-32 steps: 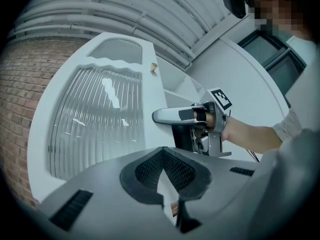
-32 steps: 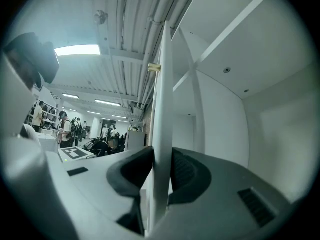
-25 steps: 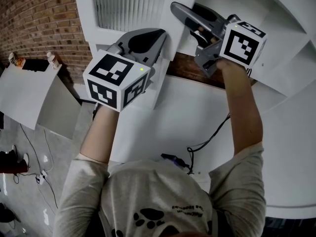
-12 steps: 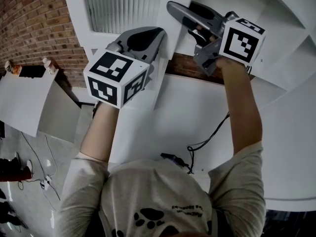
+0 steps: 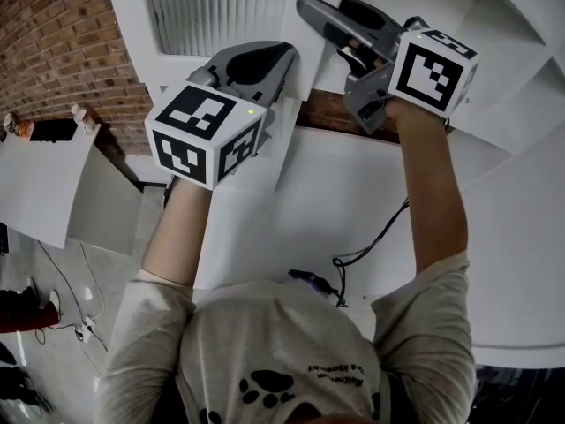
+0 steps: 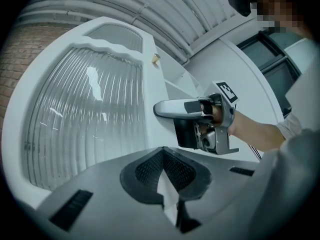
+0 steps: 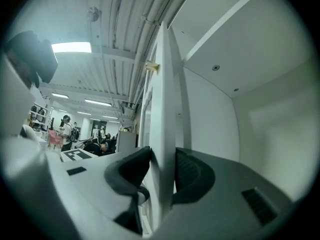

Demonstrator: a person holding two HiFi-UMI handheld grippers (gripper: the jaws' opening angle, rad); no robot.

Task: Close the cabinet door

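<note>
Cabinet door (image 7: 163, 94), long axis vertical, edge-on between just-opening jaws of right claw (image 7: 162, 159); left claw (image 6: 162, 151) closed.

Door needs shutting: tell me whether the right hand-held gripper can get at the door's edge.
Probably yes: the cabinet door's edge stands between the jaws of the right hand-held gripper, which have just been opening, and nothing else blocks it.
</note>
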